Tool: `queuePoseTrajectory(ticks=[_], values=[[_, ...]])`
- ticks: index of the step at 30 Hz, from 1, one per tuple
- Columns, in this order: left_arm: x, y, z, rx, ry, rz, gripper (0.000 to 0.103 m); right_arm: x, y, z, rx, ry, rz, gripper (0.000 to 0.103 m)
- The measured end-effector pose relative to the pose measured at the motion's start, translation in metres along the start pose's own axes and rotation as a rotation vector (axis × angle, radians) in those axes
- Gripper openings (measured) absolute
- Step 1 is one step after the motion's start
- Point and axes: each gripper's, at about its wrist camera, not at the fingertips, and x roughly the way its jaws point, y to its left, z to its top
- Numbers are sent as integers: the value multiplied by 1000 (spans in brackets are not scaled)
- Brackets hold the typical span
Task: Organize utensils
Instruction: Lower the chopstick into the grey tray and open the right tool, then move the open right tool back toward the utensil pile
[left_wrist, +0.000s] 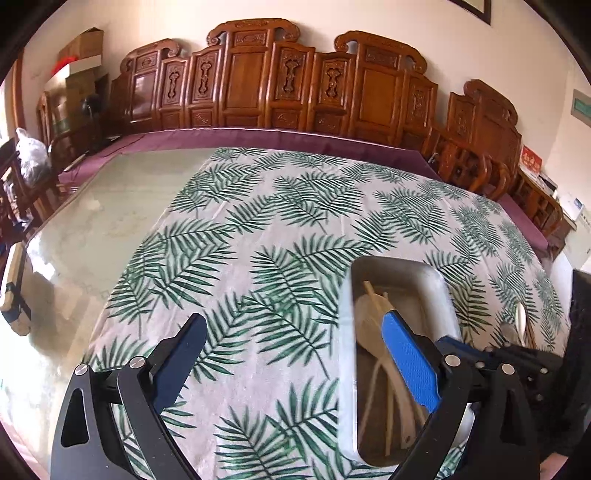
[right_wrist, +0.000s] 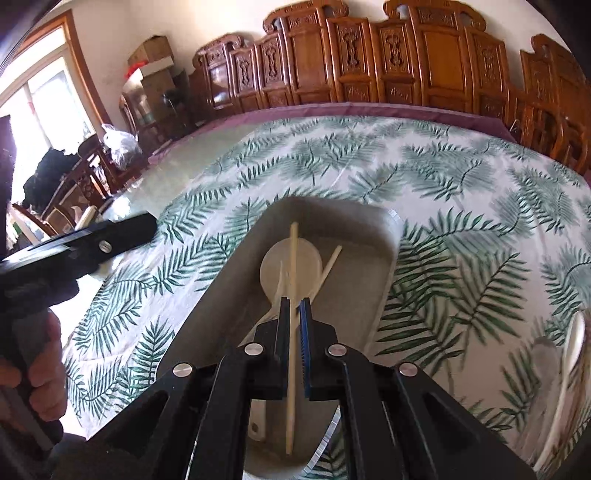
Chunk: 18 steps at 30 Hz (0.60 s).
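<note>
A metal tray (right_wrist: 384, 236) sits on the leaf-print cloth; it also shows in the left wrist view (left_wrist: 439, 295). Inside lie a pale plastic ladle (right_wrist: 273, 269), a second chopstick (right_wrist: 330, 264) and other pale utensils (left_wrist: 369, 314). My right gripper (right_wrist: 294, 306) is shut on a wooden chopstick (right_wrist: 293, 251), held lengthwise over the tray above the ladle. My left gripper (left_wrist: 291, 334) is open and empty, low over the cloth, with its right finger (left_wrist: 410, 365) over the tray's left side. The left gripper also shows at the left of the right wrist view (right_wrist: 122, 230).
The leaf-print cloth (left_wrist: 280, 221) covers part of a glass-topped table (left_wrist: 110, 206). A spoon and a pale utensil (right_wrist: 569, 354) lie on the cloth right of the tray. Carved wooden chairs (left_wrist: 258, 81) line the far edge. A wooden piece (left_wrist: 13, 284) lies at the left.
</note>
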Motion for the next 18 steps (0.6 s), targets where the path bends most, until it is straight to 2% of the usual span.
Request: queuePoseTrajectory(ticks=[8,12,18], values=[[-7,-41,-7,54,9,-75,92,-77,-49,-20,-39,-71,-81,7],[-14,-71,-12,106,3,-97,92,-108,-82,-32,-30,-91,-138,23],[-21,-119,-26,176,6,-158,92,-136,-129,-50,-10,-100,-232,24]])
